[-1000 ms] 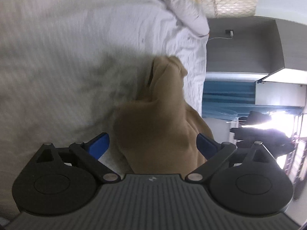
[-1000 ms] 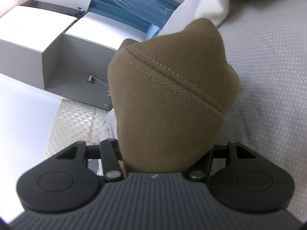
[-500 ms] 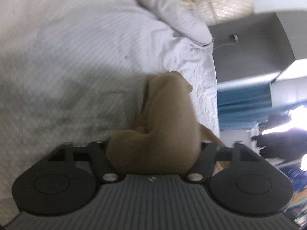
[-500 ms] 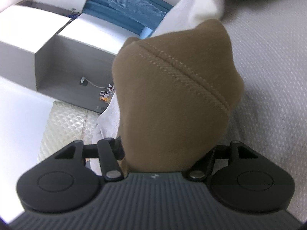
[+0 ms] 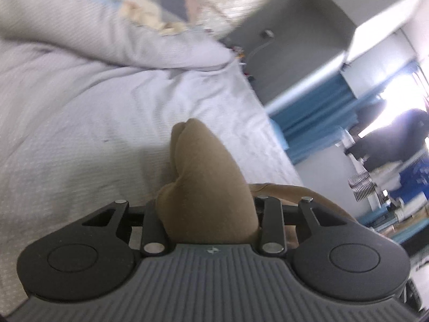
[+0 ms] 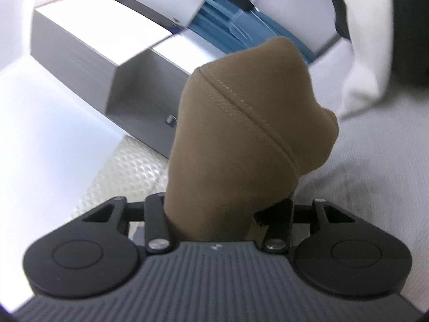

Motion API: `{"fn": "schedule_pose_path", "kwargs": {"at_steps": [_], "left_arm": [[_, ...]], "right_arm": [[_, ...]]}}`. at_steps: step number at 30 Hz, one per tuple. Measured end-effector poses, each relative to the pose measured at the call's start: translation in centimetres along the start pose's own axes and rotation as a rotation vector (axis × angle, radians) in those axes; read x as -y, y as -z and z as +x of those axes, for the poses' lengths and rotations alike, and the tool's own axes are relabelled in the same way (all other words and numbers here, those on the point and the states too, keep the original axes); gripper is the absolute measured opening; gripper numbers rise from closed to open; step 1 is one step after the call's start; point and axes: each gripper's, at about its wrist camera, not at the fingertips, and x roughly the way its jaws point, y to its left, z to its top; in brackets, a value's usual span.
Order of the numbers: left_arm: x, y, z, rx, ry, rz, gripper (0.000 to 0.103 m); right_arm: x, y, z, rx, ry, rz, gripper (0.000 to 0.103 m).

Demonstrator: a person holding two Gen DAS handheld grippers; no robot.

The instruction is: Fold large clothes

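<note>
A brown garment (image 5: 206, 187) is bunched up between the jaws of my left gripper (image 5: 207, 212), which are closing on it; the cloth hides the fingertips. More of the brown fabric trails off to the right behind the gripper. In the right wrist view another stitched part of the same brown garment (image 6: 241, 134) stands up out of my right gripper (image 6: 225, 212). Those jaws are also closing on the cloth and squeeze it. Both grippers hold the fabric lifted above the bed (image 5: 80, 134).
A pale duvet or pillow (image 5: 107, 32) lies heaped at the bed's far end by a quilted headboard (image 6: 128, 174). A grey cabinet (image 6: 120, 53) and blue curtains (image 5: 316, 112) stand beyond the bed. A white cloth (image 6: 367, 53) hangs at the right.
The left jaws went from wide open, blue pads showing, to closed in on the brown cloth. Both grippers rose and rolled, lifting the fabric off the bed.
</note>
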Motion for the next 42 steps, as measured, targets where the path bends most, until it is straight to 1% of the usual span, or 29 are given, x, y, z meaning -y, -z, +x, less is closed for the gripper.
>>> {"fn": "schedule_pose_path", "kwargs": {"at_steps": [5, 9, 13, 16, 19, 21, 23, 25, 27, 30, 32, 34, 38, 42], "left_arm": [[4.6, 0.9, -0.2, -0.023, 0.086, 0.059, 0.037], [9.3, 2.0, 1.1, -0.06, 0.159, 0.08, 0.037], [14.6, 3.5, 2.6, -0.094, 0.245, 0.111, 0.036], [19.1, 5.2, 4.1, -0.127, 0.31, 0.149, 0.036], [23.0, 7.2, 6.0, -0.172, 0.352, 0.18, 0.036], [25.1, 8.9, 7.8, -0.205, 0.374, 0.195, 0.036], [26.3, 10.5, 10.0, -0.245, 0.394, 0.198, 0.035], [27.0, 12.5, 12.3, -0.293, 0.399, 0.196, 0.035], [27.2, 14.3, 14.6, -0.334, 0.387, 0.205, 0.035], [26.7, 17.0, 16.1, -0.357, 0.366, 0.216, 0.035], [26.0, 17.8, 16.6, -0.357, 0.375, 0.235, 0.035], [25.0, 18.3, 16.8, -0.357, 0.384, 0.24, 0.035], [22.9, 18.9, 16.4, -0.374, 0.378, 0.288, 0.035], [20.8, 19.5, 15.9, -0.384, 0.386, 0.31, 0.036]], "right_arm": [[-1.1, -3.2, -4.0, 0.092, -0.008, -0.024, 0.051], [-1.9, -6.4, -8.0, 0.167, 0.01, -0.058, 0.051], [-1.8, -9.3, -13.3, 0.257, 0.038, -0.085, 0.051], [-1.5, -11.0, -16.9, 0.32, 0.075, -0.103, 0.051], [-0.4, -12.3, -20.1, 0.368, 0.125, -0.115, 0.051], [0.8, -12.8, -21.4, 0.387, 0.158, -0.112, 0.051], [2.2, -13.0, -22.4, 0.402, 0.198, -0.108, 0.051], [4.1, -13.0, -22.8, 0.412, 0.237, -0.103, 0.051], [6.2, -12.4, -23.5, 0.419, 0.271, -0.096, 0.051], [8.3, -10.8, -24.1, 0.411, 0.287, -0.09, 0.051], [9.1, -9.8, -24.9, 0.397, 0.287, -0.106, 0.051], [9.6, -8.4, -25.4, 0.399, 0.275, -0.094, 0.051], [11.2, -6.4, -26.1, 0.394, 0.275, -0.041, 0.05], [12.7, -4.1, -27.0, 0.401, 0.278, 0.028, 0.05]]}}
